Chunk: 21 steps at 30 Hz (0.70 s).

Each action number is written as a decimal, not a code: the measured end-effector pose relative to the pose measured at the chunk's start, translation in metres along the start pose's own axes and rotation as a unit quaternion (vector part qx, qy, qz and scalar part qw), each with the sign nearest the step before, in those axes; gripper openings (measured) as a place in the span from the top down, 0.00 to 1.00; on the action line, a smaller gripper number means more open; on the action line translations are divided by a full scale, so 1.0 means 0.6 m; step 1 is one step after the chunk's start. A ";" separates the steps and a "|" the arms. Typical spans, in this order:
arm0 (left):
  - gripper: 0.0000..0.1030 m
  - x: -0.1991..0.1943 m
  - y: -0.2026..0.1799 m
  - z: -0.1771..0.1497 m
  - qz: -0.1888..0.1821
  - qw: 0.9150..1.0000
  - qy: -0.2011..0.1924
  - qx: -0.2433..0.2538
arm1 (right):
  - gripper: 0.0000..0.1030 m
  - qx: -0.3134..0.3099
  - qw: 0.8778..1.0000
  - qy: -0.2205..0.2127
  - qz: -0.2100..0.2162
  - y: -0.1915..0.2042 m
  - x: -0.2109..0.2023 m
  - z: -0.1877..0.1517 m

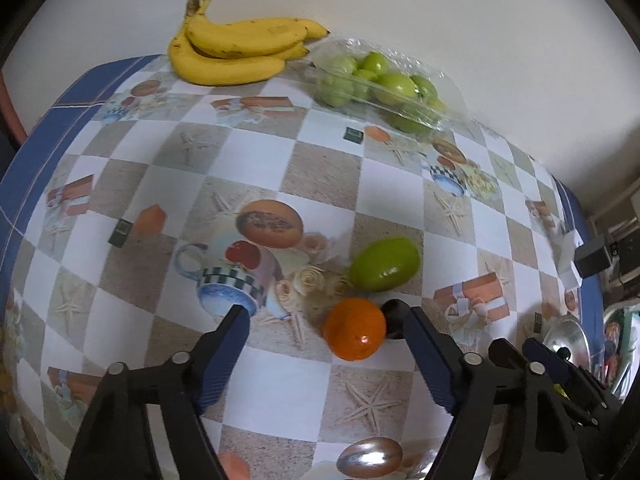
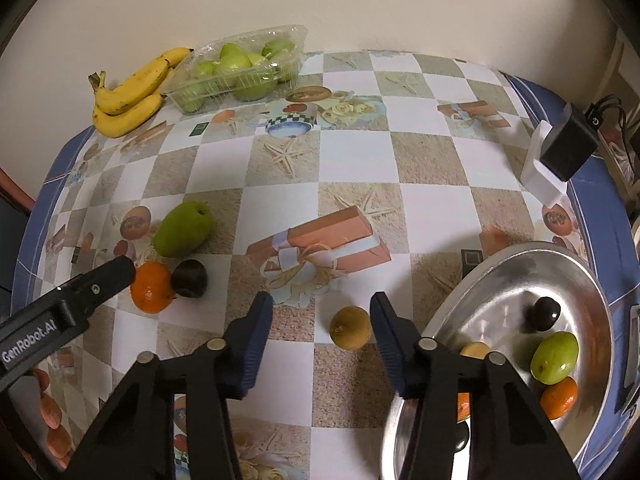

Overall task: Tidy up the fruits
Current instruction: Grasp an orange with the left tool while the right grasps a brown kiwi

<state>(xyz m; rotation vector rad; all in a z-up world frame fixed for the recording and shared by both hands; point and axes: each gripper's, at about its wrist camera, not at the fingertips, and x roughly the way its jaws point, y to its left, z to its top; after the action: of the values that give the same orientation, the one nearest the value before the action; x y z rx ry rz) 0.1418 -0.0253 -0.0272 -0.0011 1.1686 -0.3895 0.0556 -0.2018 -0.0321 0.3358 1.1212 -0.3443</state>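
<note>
My left gripper [image 1: 320, 312] is open over the table. An orange mandarin [image 1: 355, 329] lies between its fingers, close to the right finger [image 1: 424, 344], with a loose green fruit [image 1: 385, 264] just beyond. In the right wrist view the mandarin [image 2: 152, 287] sits by a dark plum [image 2: 189, 279] and the green fruit [image 2: 183, 229], with the left gripper's finger [image 2: 104, 280] beside them. My right gripper [image 2: 322, 304] is open, and a small brown fruit [image 2: 350, 327] lies next to its right finger [image 2: 390, 332]. A metal bowl [image 2: 592, 280] at the right holds several fruits.
A bunch of bananas [image 1: 236, 48] and a clear plastic tray of green fruits [image 1: 380, 84] lie at the table's far edge by the wall. A black box on a white stand [image 2: 560, 152] sits at the right edge. The bowl also shows in the left wrist view [image 1: 568, 338].
</note>
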 end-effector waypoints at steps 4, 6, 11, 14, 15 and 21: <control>0.26 0.011 -0.005 -0.002 -0.006 1.000 0.006 0.001 | 0.56 0.002 1.000 0.005 -0.002 -0.004 0.006 0.000; 0.29 0.016 -0.008 -0.004 -0.007 1.000 0.009 0.003 | 0.61 0.001 1.000 0.008 -0.003 -0.005 0.009 0.000; 0.36 0.027 -0.014 -0.004 -0.010 1.000 0.014 0.005 | 0.66 0.001 1.000 0.012 -0.004 -0.008 0.016 0.000; 0.39 0.031 -0.017 -0.004 -0.012 1.000 0.016 0.006 | 0.67 0.001 1.000 0.010 -0.010 -0.009 0.018 0.000; 0.41 0.032 -0.017 -0.003 -0.012 1.000 0.018 0.006 | 0.67 0.003 1.000 0.011 -0.010 -0.010 0.019 0.000; 0.50 0.039 -0.015 -0.005 -0.012 1.000 0.025 -0.001 | 0.70 0.002 1.000 0.017 -0.017 -0.014 0.026 -0.002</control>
<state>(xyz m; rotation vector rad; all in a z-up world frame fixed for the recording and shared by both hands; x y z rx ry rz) 0.1442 -0.0403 -0.0473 -0.0060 1.2189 -0.4111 0.0574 -0.2103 -0.0477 0.3285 1.1614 -0.3721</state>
